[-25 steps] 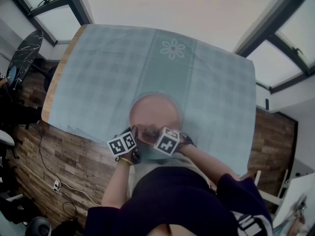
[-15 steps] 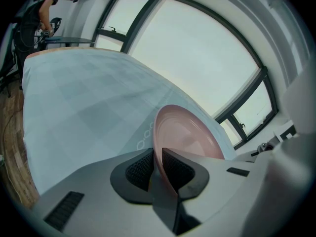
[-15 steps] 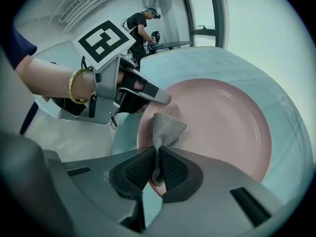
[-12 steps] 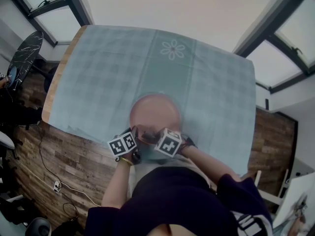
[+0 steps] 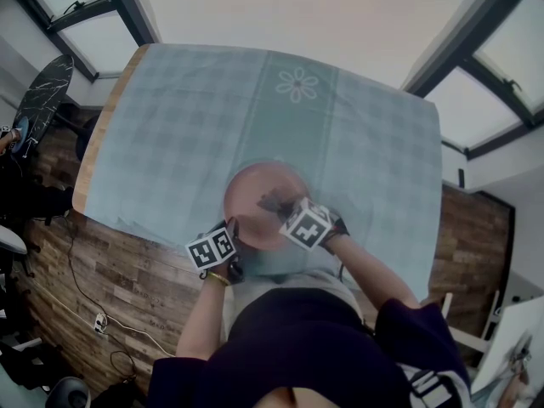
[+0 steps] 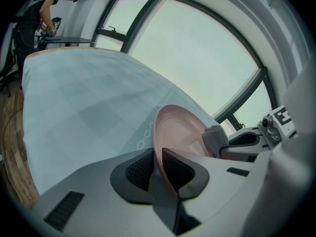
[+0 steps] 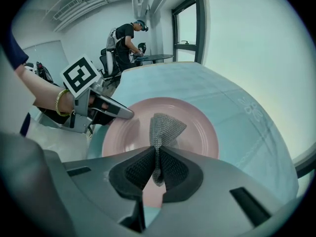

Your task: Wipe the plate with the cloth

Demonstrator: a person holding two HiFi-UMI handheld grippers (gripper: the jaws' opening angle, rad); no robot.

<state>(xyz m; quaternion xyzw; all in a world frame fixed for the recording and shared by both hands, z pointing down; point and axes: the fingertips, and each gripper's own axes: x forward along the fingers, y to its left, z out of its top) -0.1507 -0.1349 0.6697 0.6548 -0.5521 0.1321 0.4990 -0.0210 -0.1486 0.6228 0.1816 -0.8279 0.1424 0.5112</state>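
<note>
Plate (image 5: 259,195), pink, round, shallow. It lies on the tablecloth (image 5: 170,126) close to the near edge of the worktop (image 5: 95,138), about midway along it. Whether the near rim is lifted clear cannot be told.

Left gripper (image 6: 158,164): fingers clenched on the plate's near rim, one above and one below.

Right gripper (image 7: 157,164): fingers clamped on a thin fold of the cloth (image 7: 165,127), grey, knitted. The loose end hangs forward over the plate's middle.

Hazards, as judged:
- The cloth is held by a narrow pinch only, so hard rubbing could drag it out of the fingers.
- Pressing too low would put the right fingers on the plate.
- The left hold is on the rim alone, so a sideways push may swing the plate in it.
- A pull toward the person could bring the plate off the near edge.
- The tablecloth may ruck under a sliding plate.

Room: scant on the near side. Bare tablecloth runs wide to the left, to the right and beyond, up to the far edge.
</note>
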